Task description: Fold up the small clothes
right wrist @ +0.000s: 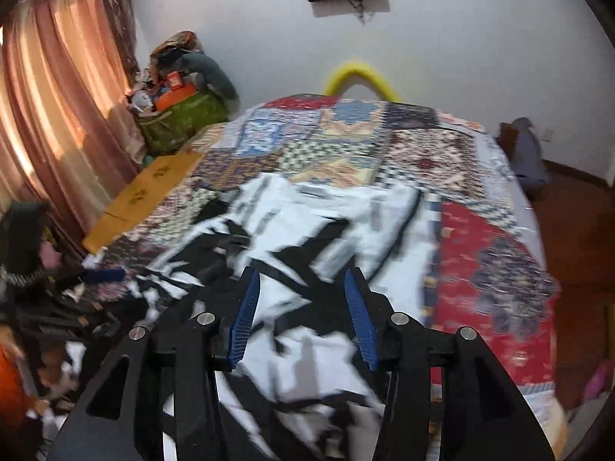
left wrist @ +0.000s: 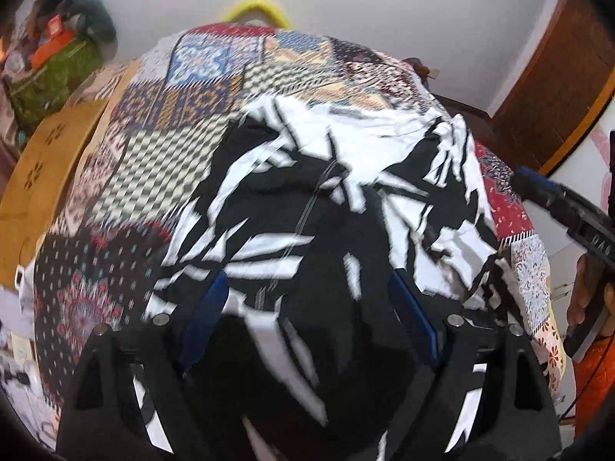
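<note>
The left gripper [left wrist: 307, 307] has its blue-padded fingers [left wrist: 203, 319] spread wide, and the black-and-white garment [left wrist: 326, 211] lies directly under and between them, its dark folds filling the gap without being pinched. From there the cloth runs forward across the bed, rumpled, with a bunched ridge toward the bed's right edge. The right gripper [right wrist: 303, 307] likewise hovers with its fingers [right wrist: 246, 315] apart, a moderate gap, nothing clamped; the same garment [right wrist: 307, 238] spreads beneath and ahead of them (motion blur smears its pattern, so whether the tips touch the fabric cannot be told). In the left wrist view the right gripper [left wrist: 569, 207] shows at the bed's right edge, just beside the garment's bunched side, with the person's hand [left wrist: 588, 292] on its handle.

The garment occupies the near half of the bed, on a patchwork bedspread [right wrist: 496, 269] whose far half lies bare of clothing. A yellow curved object [right wrist: 361, 77] rises behind the bed's far edge against the white wall. Along the bed's left edge stands a tan wooden board [right wrist: 142, 199] with cut-out motifs; beyond it is a green bag heaped with belongings [right wrist: 180, 115], and pink curtains [right wrist: 57, 115] hang at the left.
</note>
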A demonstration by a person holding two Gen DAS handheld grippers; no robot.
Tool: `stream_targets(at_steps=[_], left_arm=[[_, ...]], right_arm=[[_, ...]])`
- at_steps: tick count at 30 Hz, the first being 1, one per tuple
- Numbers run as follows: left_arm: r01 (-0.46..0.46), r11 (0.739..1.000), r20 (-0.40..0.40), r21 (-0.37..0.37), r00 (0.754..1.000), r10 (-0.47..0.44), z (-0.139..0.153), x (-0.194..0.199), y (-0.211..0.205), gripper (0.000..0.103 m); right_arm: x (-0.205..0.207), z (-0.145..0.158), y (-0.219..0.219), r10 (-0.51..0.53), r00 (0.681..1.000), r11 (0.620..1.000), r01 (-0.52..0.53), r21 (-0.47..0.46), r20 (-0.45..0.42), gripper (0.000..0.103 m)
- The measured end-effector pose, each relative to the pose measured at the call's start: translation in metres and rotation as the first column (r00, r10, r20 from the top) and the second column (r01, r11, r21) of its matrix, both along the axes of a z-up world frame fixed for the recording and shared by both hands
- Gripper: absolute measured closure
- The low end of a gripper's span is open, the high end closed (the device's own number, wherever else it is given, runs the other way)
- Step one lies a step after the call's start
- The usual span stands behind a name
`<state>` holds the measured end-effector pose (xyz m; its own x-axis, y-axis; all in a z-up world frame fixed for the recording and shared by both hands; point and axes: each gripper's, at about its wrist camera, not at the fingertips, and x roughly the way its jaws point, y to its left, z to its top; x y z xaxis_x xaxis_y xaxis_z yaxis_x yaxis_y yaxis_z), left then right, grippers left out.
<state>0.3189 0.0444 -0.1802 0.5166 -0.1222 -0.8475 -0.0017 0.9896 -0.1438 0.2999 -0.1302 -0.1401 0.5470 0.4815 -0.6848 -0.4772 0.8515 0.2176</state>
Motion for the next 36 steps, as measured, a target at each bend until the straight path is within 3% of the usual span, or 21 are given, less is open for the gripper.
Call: stream_targets(at_steps=[8, 11, 16, 17, 18, 19, 21, 23, 28, 31, 33, 36], left_arm=[[0.066, 0.998, -0.032, 0.024, 0.997, -0.065, -0.014, 0.048, -0.042, 0.018], [0.073, 0.997, -0.063, 0.019, 0.995, -0.072, -0.028, 0.065, -0.052, 0.018], [0.098, 0.993, -0.086, 0.072, 0.992, -0.092, -0.047, 0.088, -0.066, 0.018], [0.100, 0.992, -0.087, 0.082, 0.992, -0.093, -0.050, 0.091, -0.067, 0.018], [0.102, 0.990, -0.087, 0.100, 0.992, -0.093, -0.053, 0.096, -0.069, 0.018], [0.103, 0.988, -0.090, 0.114, 0.992, -0.093, -0.057, 0.100, -0.071, 0.018], [0.100, 0.986, -0.092, 0.136, 0.992, -0.088, -0.062, 0.107, -0.072, 0.018], [0.091, 0.984, -0.085, 0.151, 0.993, -0.079, -0.066, 0.113, -0.071, 0.018], [0.053, 0.986, -0.082, 0.159, 0.996, -0.040, -0.067, 0.123, -0.064, 0.018], [0.049, 0.989, -0.084, 0.140, 0.996, -0.037, -0.062, 0.119, -0.059, 0.018], [0.050, 0.990, -0.075, 0.132, 0.996, -0.040, -0.056, 0.111, -0.056, 0.018], [0.058, 0.993, -0.072, 0.107, 0.996, -0.051, -0.049, 0.095, -0.052, 0.018]], right_arm=[[0.025, -0.040, -0.036, -0.071, 0.992, 0.997, 0.069, -0.031, -0.100, 0.060], [0.042, -0.046, -0.035, -0.073, 0.993, 0.997, 0.071, -0.018, -0.097, 0.060], [0.088, -0.053, -0.025, -0.087, 0.992, 0.996, 0.088, 0.000, -0.089, 0.061], [0.094, -0.055, -0.025, -0.087, 0.992, 0.996, 0.088, 0.006, -0.096, 0.065], [0.102, -0.058, -0.023, -0.084, 0.992, 0.996, 0.085, 0.010, -0.098, 0.082], [0.106, -0.060, -0.023, -0.080, 0.991, 0.997, 0.081, 0.006, -0.103, 0.090], [0.116, -0.066, -0.019, -0.071, 0.990, 0.997, 0.071, -0.004, -0.123, 0.094], [0.120, -0.066, -0.017, -0.087, 0.993, 0.995, 0.084, -0.048, -0.077, 0.095], [0.125, -0.061, -0.021, -0.147, 0.987, 0.987, 0.143, -0.066, -0.064, 0.094], [0.105, -0.045, -0.026, -0.135, 0.990, 0.990, 0.133, -0.042, -0.043, 0.088], [0.093, -0.038, -0.028, -0.117, 0.993, 0.993, 0.116, -0.028, -0.035, 0.070], [0.067, -0.031, -0.028, -0.071, 0.997, 0.997, 0.071, -0.019, -0.019, 0.062]])
